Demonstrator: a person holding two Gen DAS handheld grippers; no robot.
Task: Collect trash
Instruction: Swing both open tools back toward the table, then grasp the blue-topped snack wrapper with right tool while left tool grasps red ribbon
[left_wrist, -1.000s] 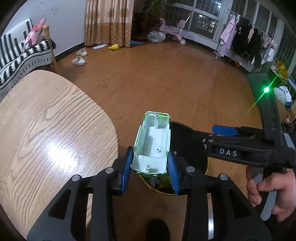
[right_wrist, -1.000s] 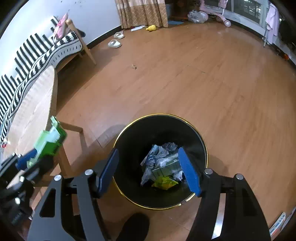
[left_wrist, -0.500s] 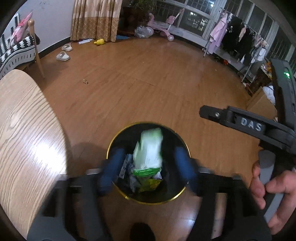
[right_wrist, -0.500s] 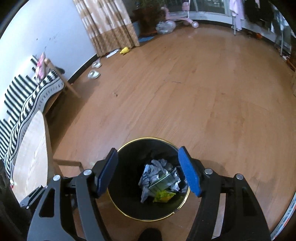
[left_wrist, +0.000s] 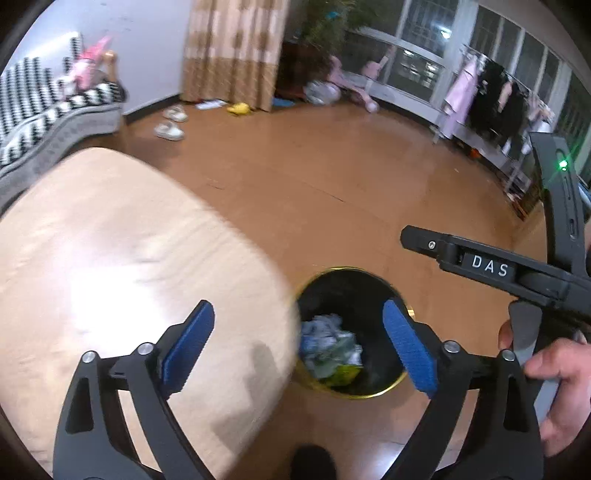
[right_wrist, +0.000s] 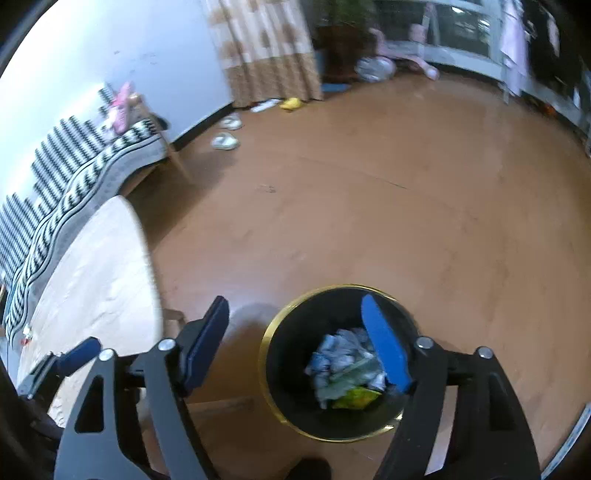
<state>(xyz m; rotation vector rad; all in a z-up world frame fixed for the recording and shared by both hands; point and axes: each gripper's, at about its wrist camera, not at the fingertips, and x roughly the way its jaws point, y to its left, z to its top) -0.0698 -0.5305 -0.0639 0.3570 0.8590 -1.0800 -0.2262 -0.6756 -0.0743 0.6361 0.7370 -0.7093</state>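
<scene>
Between the left gripper's (left_wrist: 297, 341) spread-apart blue pads nothing remains; a second ago they clamped a green-and-white plastic tray. That tray (right_wrist: 349, 378) now lies in the black bin (right_wrist: 291, 347) on crumpled paper, blurred, its long axis seemingly tilted. Likewise spread wide and empty, the right gripper (right_wrist: 295, 347) hangs above the bin beside the wooden table (left_wrist: 110, 240).

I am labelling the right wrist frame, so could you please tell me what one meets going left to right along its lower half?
Wooden table → left gripper peeking in over the table edge → black trash bin with a gold rim, crumpled trash inside → bare wooden floor.
</scene>
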